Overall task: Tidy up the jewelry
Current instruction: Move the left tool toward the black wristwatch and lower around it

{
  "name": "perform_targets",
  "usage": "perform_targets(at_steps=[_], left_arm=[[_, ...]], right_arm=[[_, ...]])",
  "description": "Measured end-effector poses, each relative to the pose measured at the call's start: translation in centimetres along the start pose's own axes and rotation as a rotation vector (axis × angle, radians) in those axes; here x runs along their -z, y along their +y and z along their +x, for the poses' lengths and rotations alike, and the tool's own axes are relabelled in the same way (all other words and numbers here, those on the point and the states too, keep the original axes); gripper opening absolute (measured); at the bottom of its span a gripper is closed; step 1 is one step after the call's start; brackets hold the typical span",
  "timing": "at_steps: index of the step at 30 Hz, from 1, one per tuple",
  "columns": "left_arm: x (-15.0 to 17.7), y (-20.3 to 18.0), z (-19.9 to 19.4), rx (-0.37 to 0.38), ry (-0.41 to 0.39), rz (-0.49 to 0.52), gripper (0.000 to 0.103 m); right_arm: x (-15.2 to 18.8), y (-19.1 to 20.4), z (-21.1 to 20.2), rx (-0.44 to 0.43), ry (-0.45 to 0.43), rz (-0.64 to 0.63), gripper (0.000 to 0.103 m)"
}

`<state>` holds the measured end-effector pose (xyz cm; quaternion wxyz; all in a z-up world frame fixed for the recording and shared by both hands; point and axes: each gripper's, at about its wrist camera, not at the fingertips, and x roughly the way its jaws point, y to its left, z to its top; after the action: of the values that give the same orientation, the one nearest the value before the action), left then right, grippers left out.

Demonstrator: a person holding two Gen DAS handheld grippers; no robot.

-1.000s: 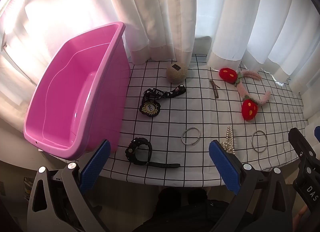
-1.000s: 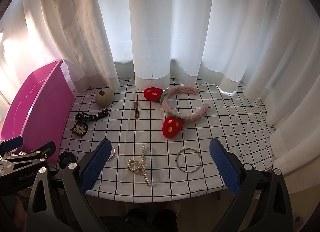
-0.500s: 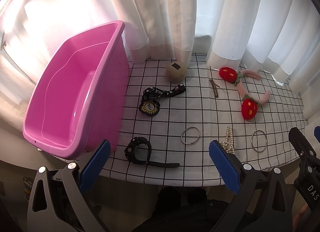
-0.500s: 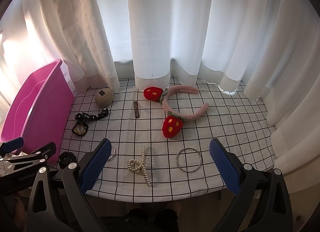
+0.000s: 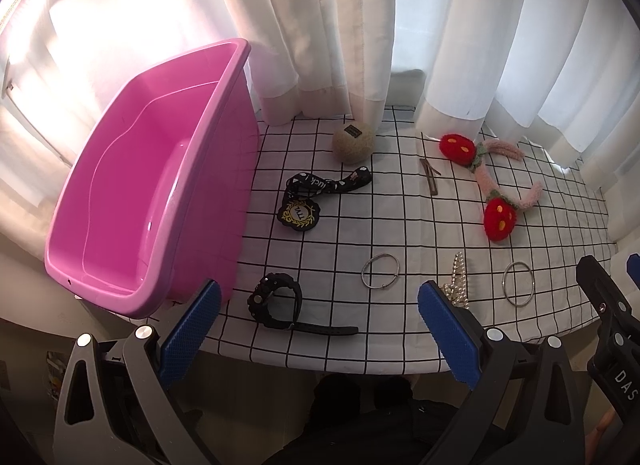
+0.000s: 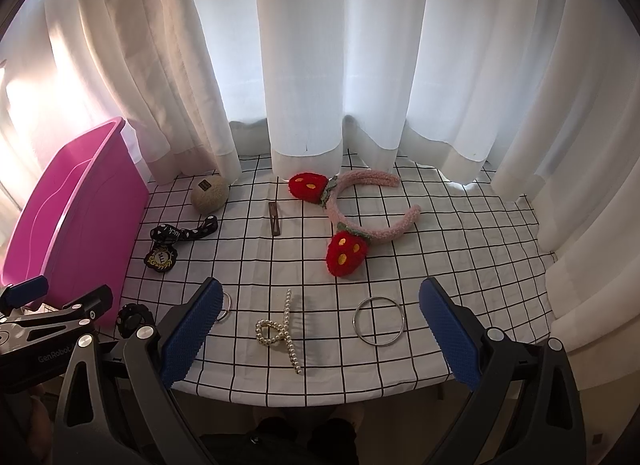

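A pink tub stands at the table's left. On the checked cloth lie a black watch, a black lanyard with a badge, two metal bangles, a pearl claw clip, a brown hair clip and a pink strawberry headband. My left gripper is open and empty near the watch, at the front edge. My right gripper is open and empty over the pearl clip and one bangle.
A beige ball sits at the back by white curtains that hang along the table's far side. The table's front edge is just under both grippers.
Both grippers have drifted very slightly; nothing on the table has moved.
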<state>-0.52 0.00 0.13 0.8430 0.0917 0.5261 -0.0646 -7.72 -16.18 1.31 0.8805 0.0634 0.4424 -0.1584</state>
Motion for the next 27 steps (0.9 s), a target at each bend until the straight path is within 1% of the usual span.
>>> perform_targets(at_steps=[3, 8, 13, 17, 19, 21, 25, 27], left_arm=[[0.0, 0.1, 0.4, 0.005, 0.009, -0.006, 0.097], [0.5, 0.9, 1.5, 0.054, 0.049, -0.039, 0.097], [1.5, 0.9, 3.0, 0.066, 0.092, -0.051, 0.097], [2.3, 0.8, 3.8, 0.061, 0.108, -0.042, 0.097], [2.8, 1.1, 4.4, 0.07, 0.126, -0.058, 0.097], [3.4, 1.6, 5.2, 0.078, 0.142, -0.081, 0.097], [4.8, 2.2, 6.8, 0.069, 0.174, -0.106, 0.097], [5.6, 2.4, 7.8, 0.084, 0.201, -0.126, 0.097]], right_arm=[[0.1, 0.0, 0.3, -0.006, 0.007, -0.006, 0.094], [0.6, 0.0, 1.0, -0.018, 0.023, -0.019, 0.094], [1.4, -0.6, 2.5, -0.051, 0.063, -0.009, 0.094], [2.3, -0.8, 4.0, -0.078, 0.095, -0.006, 0.094], [2.7, -1.1, 4.7, -0.087, 0.11, -0.003, 0.094], [3.0, -1.5, 5.3, -0.085, 0.12, -0.004, 0.094], [3.8, -2.5, 6.7, -0.073, 0.146, 0.005, 0.094], [4.2, -3.0, 7.5, -0.072, 0.167, 0.014, 0.094]])
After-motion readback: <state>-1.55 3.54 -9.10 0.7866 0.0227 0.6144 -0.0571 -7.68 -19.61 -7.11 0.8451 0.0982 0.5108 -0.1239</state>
